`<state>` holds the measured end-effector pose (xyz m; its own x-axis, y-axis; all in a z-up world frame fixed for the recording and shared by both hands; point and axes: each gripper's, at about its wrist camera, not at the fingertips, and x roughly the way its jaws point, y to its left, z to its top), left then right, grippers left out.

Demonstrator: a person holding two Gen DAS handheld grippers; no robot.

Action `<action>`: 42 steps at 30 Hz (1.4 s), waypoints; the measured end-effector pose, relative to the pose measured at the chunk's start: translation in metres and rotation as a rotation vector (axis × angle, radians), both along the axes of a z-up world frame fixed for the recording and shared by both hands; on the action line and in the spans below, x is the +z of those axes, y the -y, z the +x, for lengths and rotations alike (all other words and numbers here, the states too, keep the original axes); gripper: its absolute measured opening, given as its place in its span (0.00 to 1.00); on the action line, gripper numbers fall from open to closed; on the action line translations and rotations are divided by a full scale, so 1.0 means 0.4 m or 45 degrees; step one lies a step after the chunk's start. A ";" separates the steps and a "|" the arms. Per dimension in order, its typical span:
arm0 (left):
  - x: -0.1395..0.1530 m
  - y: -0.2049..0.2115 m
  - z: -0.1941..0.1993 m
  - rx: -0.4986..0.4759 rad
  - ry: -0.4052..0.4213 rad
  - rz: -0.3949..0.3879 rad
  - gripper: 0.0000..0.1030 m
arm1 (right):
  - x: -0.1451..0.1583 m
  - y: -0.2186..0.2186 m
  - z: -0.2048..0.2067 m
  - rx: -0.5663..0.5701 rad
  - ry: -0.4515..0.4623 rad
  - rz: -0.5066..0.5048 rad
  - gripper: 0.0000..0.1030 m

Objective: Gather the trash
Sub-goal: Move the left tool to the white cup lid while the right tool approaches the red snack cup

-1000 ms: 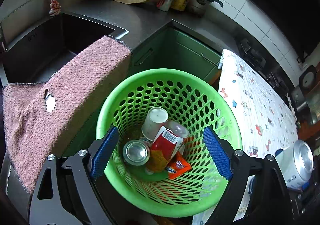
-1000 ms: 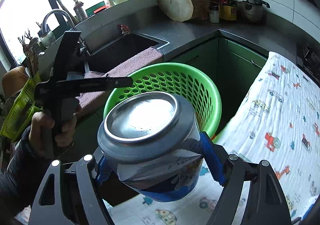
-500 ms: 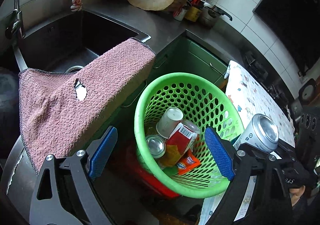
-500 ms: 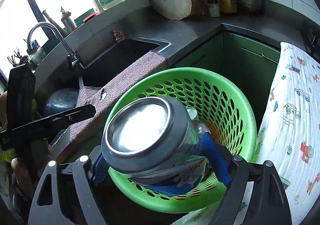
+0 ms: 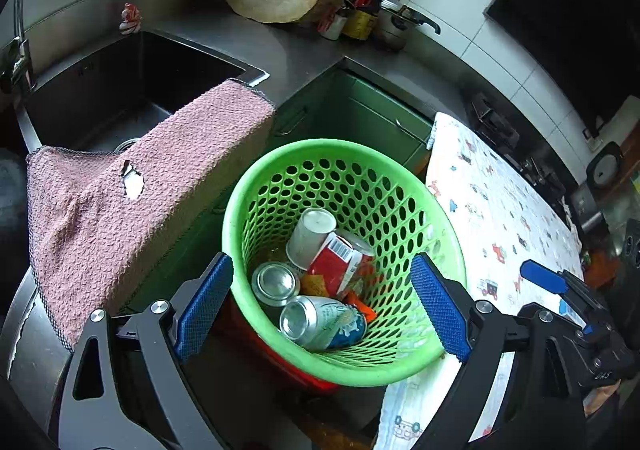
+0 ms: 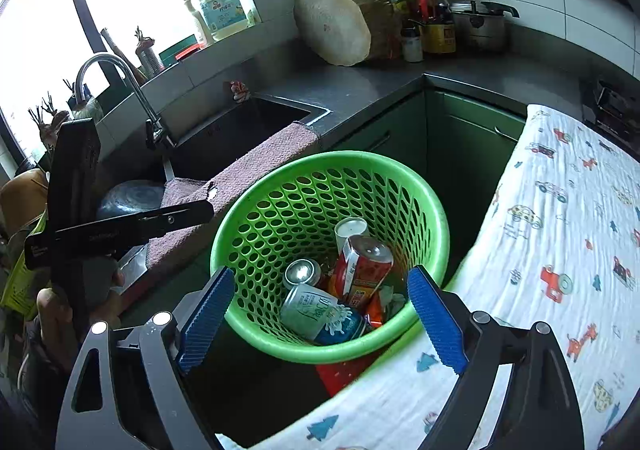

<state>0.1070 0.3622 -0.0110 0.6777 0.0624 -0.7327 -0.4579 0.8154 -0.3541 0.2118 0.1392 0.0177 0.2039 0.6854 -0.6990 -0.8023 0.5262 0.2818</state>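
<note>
A green perforated basket [image 5: 348, 148] [image 6: 332, 160] stands on the floor between the sink cabinet and a cloth-covered table. Inside it a blue-and-white can [image 5: 324, 324] [image 6: 320, 316] lies on its side, beside an upright silver can [image 5: 276, 284] [image 6: 302, 272], a red can [image 5: 340, 262] [image 6: 362, 266], a white cup [image 5: 312, 236] [image 6: 350, 230] and an orange wrapper [image 5: 366, 312]. My left gripper [image 5: 320, 258] hovers open above the basket's near rim, with nothing between its fingers. My right gripper [image 6: 320, 270] hangs over the near rim too; its jaws are opening and hold nothing.
A pink towel [image 5: 132, 186] drapes over the sink [image 5: 120, 90] edge at the left. The patterned cloth [image 6: 552, 250] covers the table on the right. A round chopping block [image 6: 332, 26], bottles and a pot [image 6: 478, 26] stand on the back counter. Something red [image 6: 336, 374] sits under the basket.
The right gripper carried the blue-and-white can over the basket and let it go; the can now lies inside. The left gripper drew back, so the basket looks farther off.
</note>
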 end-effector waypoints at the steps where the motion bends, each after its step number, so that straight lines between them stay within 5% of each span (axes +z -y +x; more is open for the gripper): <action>1: 0.005 0.012 0.002 -0.012 0.004 0.000 0.87 | 0.005 0.027 -0.003 -0.015 0.006 0.002 0.83; 14: 0.047 0.235 0.062 -0.192 0.013 0.048 0.88 | 0.034 0.452 0.001 -0.244 0.104 -0.079 0.85; 25: 0.036 0.447 0.140 -0.359 -0.018 0.047 0.90 | -0.009 0.776 0.038 -0.307 0.222 -0.531 0.86; 31: 0.012 0.546 0.183 -0.444 -0.050 0.036 0.90 | -0.065 0.873 0.069 -0.234 0.228 -0.792 0.86; 42: -0.017 0.761 0.214 -0.740 -0.093 0.120 0.90 | -0.167 0.893 0.115 -0.079 0.246 -1.063 0.86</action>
